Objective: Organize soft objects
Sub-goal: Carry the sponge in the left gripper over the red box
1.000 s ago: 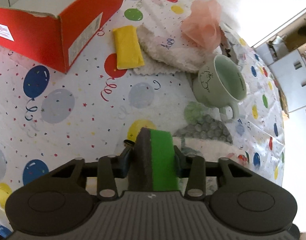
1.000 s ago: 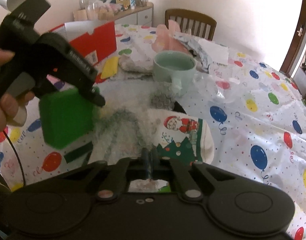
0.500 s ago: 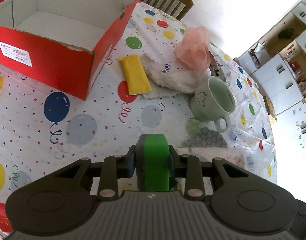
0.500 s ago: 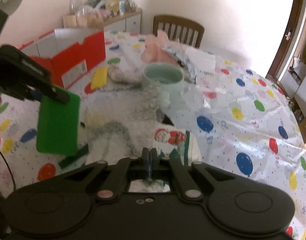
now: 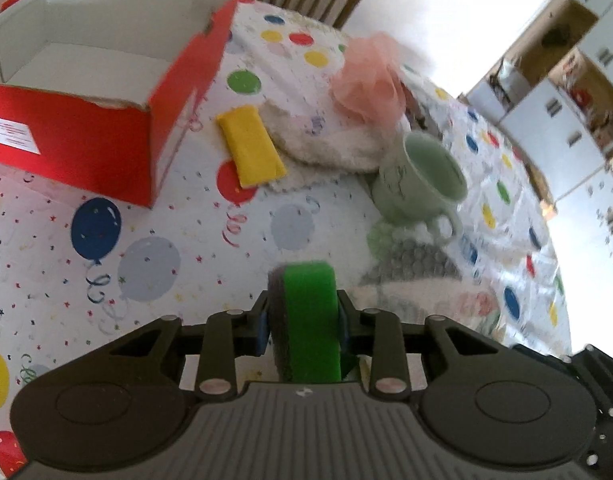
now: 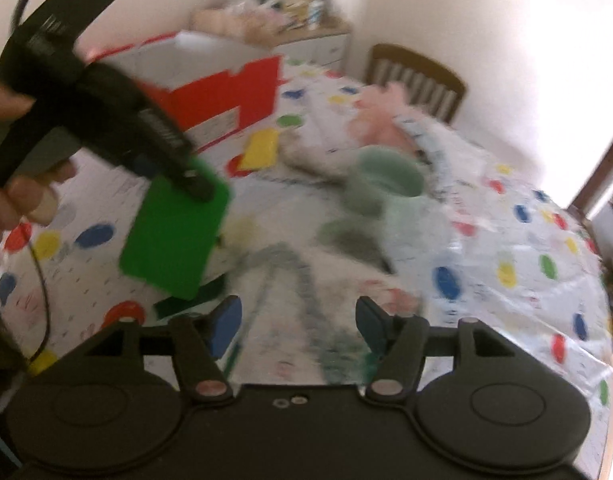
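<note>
The left gripper (image 5: 304,320) is clamped on a green sponge (image 5: 310,320) with a dark grey scouring layer on one face; the sponge stands on edge between the two fingers, its grey side toward the left finger, and it sticks out forward past the fingertips. In the right wrist view the same sponge (image 6: 174,236) hangs below the left gripper, held up in the air above the table (image 5: 166,240) with its balloon-patterned cloth, its broad green face turned toward the camera. The right gripper (image 6: 298,320) has its jaws spread wide apart with nothing between them, and it is over a blurred patch of clear wrap and printed cloth near the table's front edge. Ahead of the left gripper, well apart from it, an open red box (image 5: 86,112) with a white inside sits on the table at the left. Just beside the box lies a yellow sponge (image 5: 250,148), which touches a white towel (image 5: 326,144). A pink mesh puff (image 5: 366,80) rests at the far side of the towel, and a pale green cup (image 5: 422,180) stands next to it on the right.
</note>
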`<state>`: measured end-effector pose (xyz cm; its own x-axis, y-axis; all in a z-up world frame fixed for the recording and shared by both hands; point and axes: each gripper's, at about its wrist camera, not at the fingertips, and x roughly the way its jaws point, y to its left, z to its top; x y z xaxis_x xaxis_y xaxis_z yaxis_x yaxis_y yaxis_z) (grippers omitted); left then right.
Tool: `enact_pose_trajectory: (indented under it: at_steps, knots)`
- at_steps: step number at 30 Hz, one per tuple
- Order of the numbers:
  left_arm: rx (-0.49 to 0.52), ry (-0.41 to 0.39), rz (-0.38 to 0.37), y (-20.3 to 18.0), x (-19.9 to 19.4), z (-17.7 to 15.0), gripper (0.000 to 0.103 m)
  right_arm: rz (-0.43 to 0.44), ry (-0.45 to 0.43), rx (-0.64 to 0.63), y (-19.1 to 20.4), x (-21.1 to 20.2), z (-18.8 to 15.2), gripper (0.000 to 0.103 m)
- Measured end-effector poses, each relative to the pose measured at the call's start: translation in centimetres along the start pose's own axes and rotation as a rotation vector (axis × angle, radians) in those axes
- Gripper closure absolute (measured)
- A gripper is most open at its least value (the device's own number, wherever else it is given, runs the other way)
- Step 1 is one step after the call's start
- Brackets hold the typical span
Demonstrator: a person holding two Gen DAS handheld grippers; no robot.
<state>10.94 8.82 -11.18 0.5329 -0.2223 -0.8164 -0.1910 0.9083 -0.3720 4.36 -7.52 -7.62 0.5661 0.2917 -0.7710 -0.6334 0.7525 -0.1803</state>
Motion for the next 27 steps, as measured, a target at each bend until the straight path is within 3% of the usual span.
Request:
enact_pose_trajectory:
  at_steps: [9,12,13,16,27]
  knots:
    - [0.108,0.002,0.034,-1.5,1.0,-1.6,0.072,-0.013,0.089,-0.073,1.7,4.4,-0.8,0.056]
    - [0.116,-0.006,0.036,-1.6,0.9,-1.7,0.072,-0.003,0.092,-0.057,1.6,4.7,-0.7,0.067]
    - [0.119,-0.008,0.037,-1.6,0.9,-1.7,0.072,-0.003,0.089,-0.055,1.5,4.6,-0.7,0.079]
    - [0.122,-0.022,0.044,-1.5,0.8,-1.7,0.072,-0.008,0.082,-0.04,1.4,4.3,-0.6,0.095]
    - [0.098,-0.082,0.02,-0.3,-2.0,-0.4,0.072,0.056,-0.051,0.122,-1.4,-0.4,1.9,0.098]
